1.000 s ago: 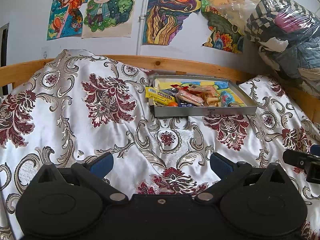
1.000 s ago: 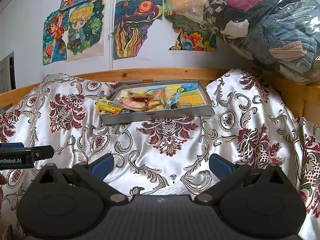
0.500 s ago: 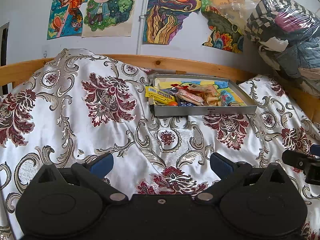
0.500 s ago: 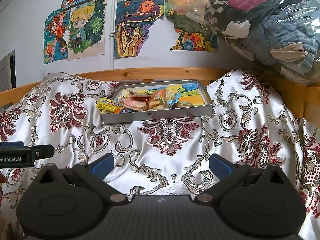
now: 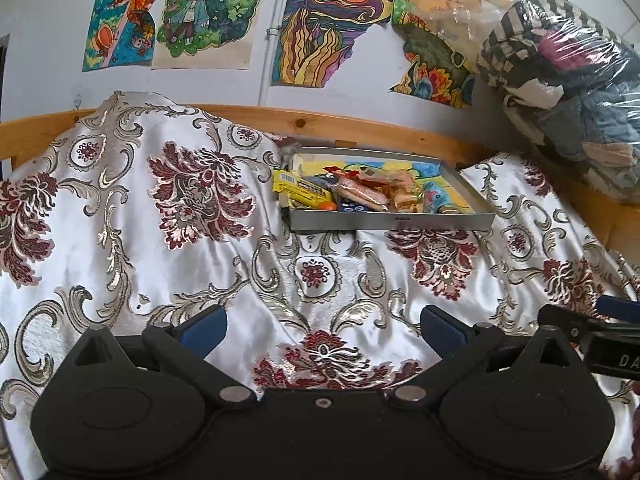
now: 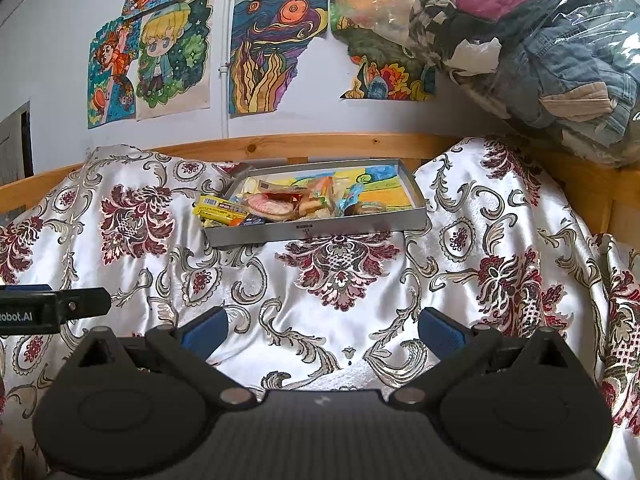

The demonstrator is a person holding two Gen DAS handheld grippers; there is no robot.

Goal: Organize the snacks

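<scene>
Both grippers, left and right, hang released and empty over the near blanket, probably lining up, since the snacks are piled in the tray's left end, far by the headboard.

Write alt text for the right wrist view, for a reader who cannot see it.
A shallow grey tray piled with wrapped snacks sits on a floral satin bedspread, far ahead of the open, empty right gripper. Drawings hang above; the left gripper shows at the left edge.
</scene>
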